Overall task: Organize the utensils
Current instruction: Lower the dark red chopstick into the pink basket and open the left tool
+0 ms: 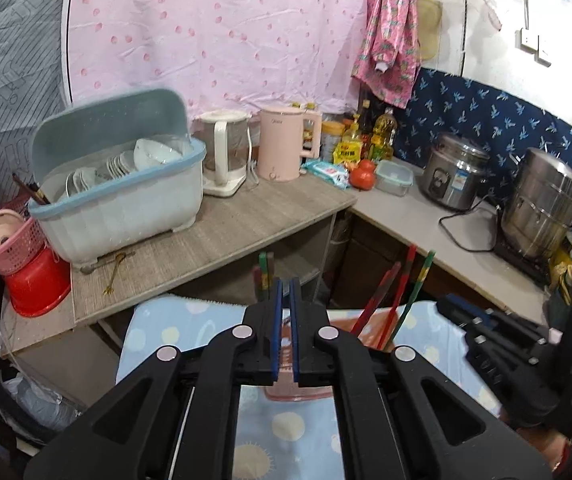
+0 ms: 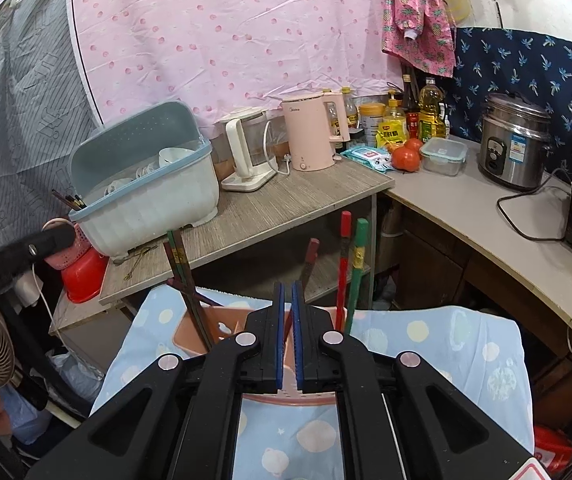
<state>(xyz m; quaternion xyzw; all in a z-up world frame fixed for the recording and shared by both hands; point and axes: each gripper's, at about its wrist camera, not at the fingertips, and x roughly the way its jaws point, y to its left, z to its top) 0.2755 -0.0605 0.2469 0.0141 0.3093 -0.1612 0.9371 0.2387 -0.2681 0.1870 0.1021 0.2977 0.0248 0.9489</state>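
Note:
A pink utensil holder (image 2: pixel 195 330) stands on a blue patterned cloth (image 2: pixel 426 344). Upright in it are a red chopstick (image 2: pixel 344 264), a green one (image 2: pixel 358 268), a dark red one (image 2: pixel 312 254) and a dark pair (image 2: pixel 181 272). My right gripper (image 2: pixel 287 286) hovers over the holder's middle, shut, with nothing between its blue pads. My left gripper (image 1: pixel 286 284) is shut and empty too, just left of the red and green chopsticks (image 1: pixel 396 300). A gold fork (image 1: pixel 110 278) and a spoon (image 1: pixel 95 265) lie on the wooden table (image 1: pixel 245 224).
A blue-rimmed dish drainer (image 1: pixel 125 208) holds bowls, with dark chopsticks (image 1: pixel 31 192) in its side pocket. Two kettles (image 1: pixel 286 144), bottles, tomatoes and a lidded box line the back. A rice cooker (image 1: pixel 452 172) and steel pot (image 1: pixel 542 204) stand on the right counter.

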